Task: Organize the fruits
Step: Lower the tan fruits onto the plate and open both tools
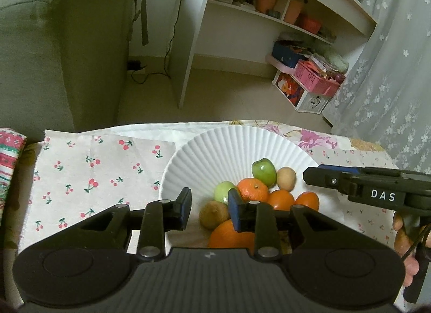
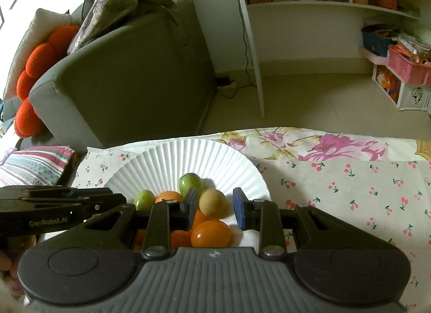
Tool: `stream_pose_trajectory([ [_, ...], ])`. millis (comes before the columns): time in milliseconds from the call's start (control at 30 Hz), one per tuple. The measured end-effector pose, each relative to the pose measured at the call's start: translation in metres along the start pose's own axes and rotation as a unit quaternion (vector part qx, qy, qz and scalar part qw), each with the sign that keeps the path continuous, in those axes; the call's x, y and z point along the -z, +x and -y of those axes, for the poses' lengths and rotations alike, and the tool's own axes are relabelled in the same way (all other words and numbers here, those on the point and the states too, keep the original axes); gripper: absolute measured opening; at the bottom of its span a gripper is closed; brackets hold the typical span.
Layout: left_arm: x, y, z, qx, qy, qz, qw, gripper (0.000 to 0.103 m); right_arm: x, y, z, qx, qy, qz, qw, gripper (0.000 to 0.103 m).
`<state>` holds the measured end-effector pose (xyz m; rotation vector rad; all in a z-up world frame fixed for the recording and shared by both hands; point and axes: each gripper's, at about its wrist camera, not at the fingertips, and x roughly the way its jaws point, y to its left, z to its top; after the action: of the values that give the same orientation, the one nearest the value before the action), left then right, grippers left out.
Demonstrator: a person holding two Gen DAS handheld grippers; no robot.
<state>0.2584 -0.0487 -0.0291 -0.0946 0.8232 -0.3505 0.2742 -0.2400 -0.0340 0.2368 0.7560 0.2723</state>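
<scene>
A white ribbed plate (image 1: 215,145) (image 2: 188,156) sits on the cherry-print cloth and holds several fruits: two green apples (image 1: 264,172) (image 2: 190,182), oranges (image 1: 253,190) (image 2: 211,233), a tan round fruit (image 1: 286,178) (image 2: 214,203) and a brown kiwi (image 1: 214,214). My left gripper (image 1: 209,209) is open and empty, above the plate's near left side. My right gripper (image 2: 215,209) is open and empty, above the plate's near right side, with the tan fruit seen between its jaws. The right gripper also shows at the right of the left wrist view (image 1: 309,175), and the left gripper at the left of the right wrist view (image 2: 118,198).
A cherry-print cloth (image 1: 94,167) over a floral cloth (image 2: 336,145) covers the table. A green sofa (image 1: 54,43) stands beyond the far left edge. A white shelf unit (image 1: 269,16) and pink basket (image 1: 315,78) are across the floor.
</scene>
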Motion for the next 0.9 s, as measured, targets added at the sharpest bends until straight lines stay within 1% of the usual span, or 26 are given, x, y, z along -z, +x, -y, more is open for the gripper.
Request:
stream_pose_trajectory([
  [200,0.003,-0.019,-0.003,-0.010,-0.007,0.008,0.9999,0.019,0.000,-0.007,-0.010,-0.002,-0.008,0.005,1.000,0.027],
  [433,0.020,-0.047,-0.004,-0.023,-0.013,0.013,0.9996,0.020,0.005,-0.027,-0.029,-0.025,-0.024,0.016,0.999,0.036],
  [500,0.027,-0.059,-0.002,-0.029,-0.008,0.017,0.9994,0.024,0.006,-0.034,-0.035,-0.029,-0.027,0.018,0.999,0.040],
  [567,0.034,-0.071,-0.001,-0.038,-0.003,0.021,0.9990,0.027,0.007,-0.041,-0.041,-0.034,-0.033,0.021,0.999,0.048],
  [733,0.051,-0.100,0.001,-0.047,-0.002,0.028,0.9985,0.031,0.015,-0.053,-0.061,-0.033,-0.056,0.016,0.998,0.049],
  [800,0.059,-0.109,-0.001,-0.048,-0.007,0.035,0.9982,0.036,0.020,-0.060,-0.071,-0.035,-0.066,0.015,0.997,0.049],
  [900,0.067,-0.117,-0.003,-0.056,-0.010,0.043,0.9975,0.039,0.028,-0.074,-0.081,-0.038,-0.072,0.018,0.996,0.056],
])
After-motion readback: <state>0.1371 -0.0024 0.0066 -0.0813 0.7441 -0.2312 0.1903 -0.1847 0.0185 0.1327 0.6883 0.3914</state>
